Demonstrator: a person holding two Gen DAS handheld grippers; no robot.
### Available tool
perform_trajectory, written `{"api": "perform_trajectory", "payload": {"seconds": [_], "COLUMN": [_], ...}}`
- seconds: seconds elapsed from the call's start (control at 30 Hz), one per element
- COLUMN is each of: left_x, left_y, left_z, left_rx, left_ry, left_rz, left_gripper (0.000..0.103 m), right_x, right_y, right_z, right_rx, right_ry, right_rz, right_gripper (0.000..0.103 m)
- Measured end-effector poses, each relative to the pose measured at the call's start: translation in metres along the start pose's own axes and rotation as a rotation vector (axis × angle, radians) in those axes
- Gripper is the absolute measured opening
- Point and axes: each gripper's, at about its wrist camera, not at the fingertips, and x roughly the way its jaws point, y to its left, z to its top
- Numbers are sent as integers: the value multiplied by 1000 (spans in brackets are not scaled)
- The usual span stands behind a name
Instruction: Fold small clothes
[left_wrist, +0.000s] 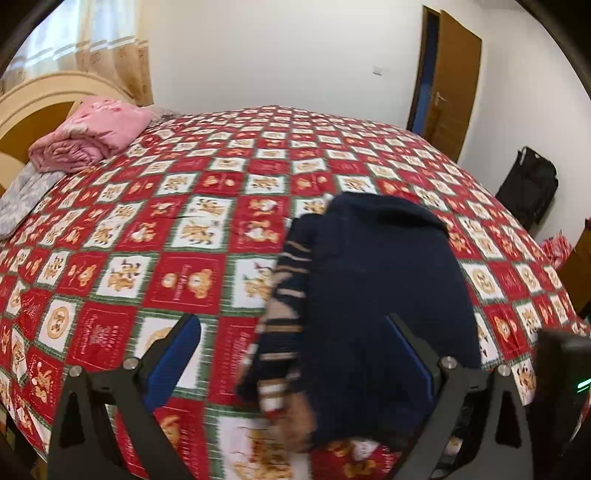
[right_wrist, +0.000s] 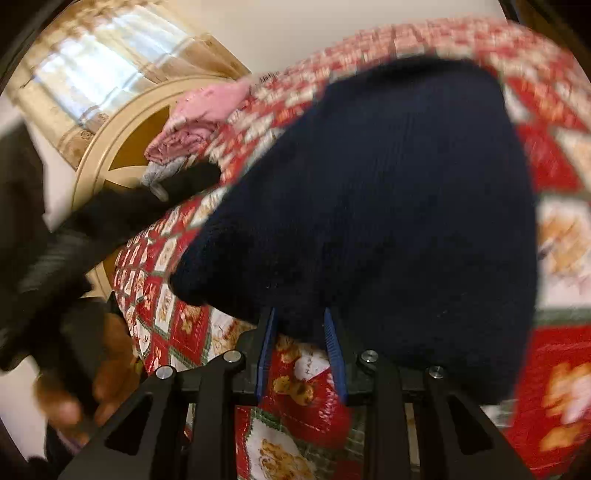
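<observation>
Both grippers are built from black angular frames with round silver screws. The left gripper (left_wrist: 291, 328) and the right gripper (right_wrist: 301, 317) are fitted with blue ribbed pads. A dark sleeve (right_wrist: 48, 251), blurred, is perhaps worn.

Navy knit sweater (left_wrist: 373, 288) with tan-striped sleeve (left_wrist: 284, 302) — bedspread (left_wrist: 166, 229) checked red and white, bear prints, green borders; folded blanket (left_wrist: 92, 133) pink; door (left_wrist: 454, 81) brown.
</observation>
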Motion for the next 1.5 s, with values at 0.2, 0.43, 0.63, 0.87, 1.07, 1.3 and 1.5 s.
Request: {"api": "perform_trajectory", "payload": {"seconds": [0.2,0.43,0.63,0.87,1.07,1.3,1.5], "left_x": [14,26,18,24,45,44,42], "left_y": [-8,-11,-57,-115,-117,-120,-126], "left_z": [-4,-9,-3,-7,-24,-32,-35], "left_rx": [17,-18,46,193,213,233,261], "left_ry": [42,83,55,45,116,108,103], "left_rz": [11,-11,-111,-172,-171,-185,-178], "left_gripper": [100,100,100,100,100,100,103], "right_x": [-18,-109,-86,-30,-6,12,36], "right_y": [-3,-64,-140,-175,-168,-158,-160], "right_z": [2,68,137,183,208,248,257], "right_rx": [0,138,362,449,361,262,214], "right_ry": [42,-237,-222,-134,-92,-90,-8], "right_rz": [100,-41,33,60,-52,-153,-169], "right_gripper": [29,54,65,65,34,20,18]}}
